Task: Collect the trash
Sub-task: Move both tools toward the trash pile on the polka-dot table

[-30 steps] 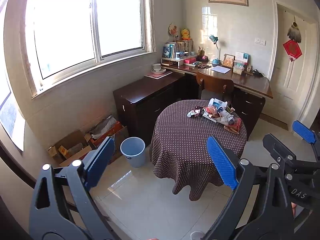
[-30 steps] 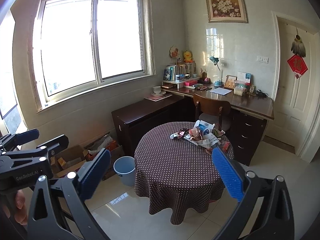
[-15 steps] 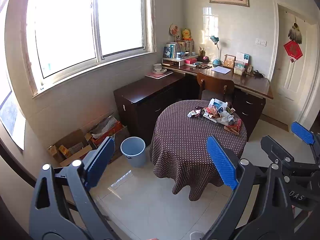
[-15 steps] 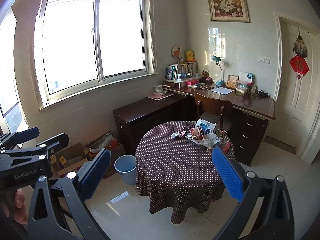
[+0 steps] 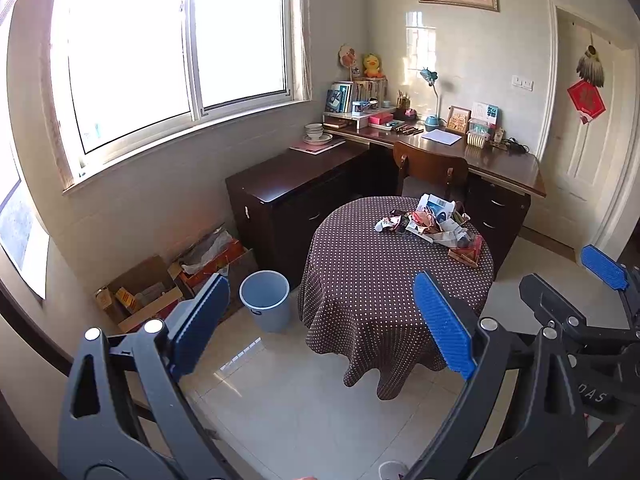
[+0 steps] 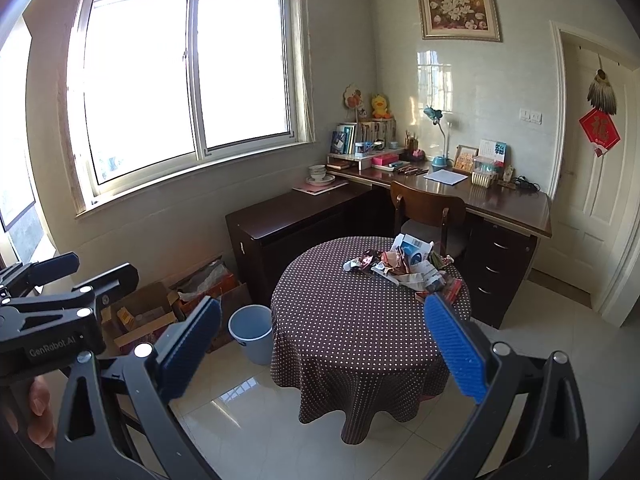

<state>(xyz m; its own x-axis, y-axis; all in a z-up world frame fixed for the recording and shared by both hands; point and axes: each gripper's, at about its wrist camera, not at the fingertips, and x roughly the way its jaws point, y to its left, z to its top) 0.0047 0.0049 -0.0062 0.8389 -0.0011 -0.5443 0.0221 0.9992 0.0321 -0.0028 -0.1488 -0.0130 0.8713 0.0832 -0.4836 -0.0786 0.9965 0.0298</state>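
Note:
A pile of crumpled wrappers, paper and a torn carton, the trash, lies on the far side of a round table with a brown dotted cloth. A pale blue bin stands on the floor left of the table. My left gripper is open and empty, well short of the table. My right gripper is also open and empty, held level beside the left one. A hand shows on the left gripper's handle.
Open cardboard boxes sit against the wall under the window, left of the bin. A dark L-shaped desk with a wooden chair stands behind the table. A white door is at right. Glossy tiled floor lies between me and the table.
Both views have barely shifted. Both grippers stay open and empty, and nothing on the table has moved.

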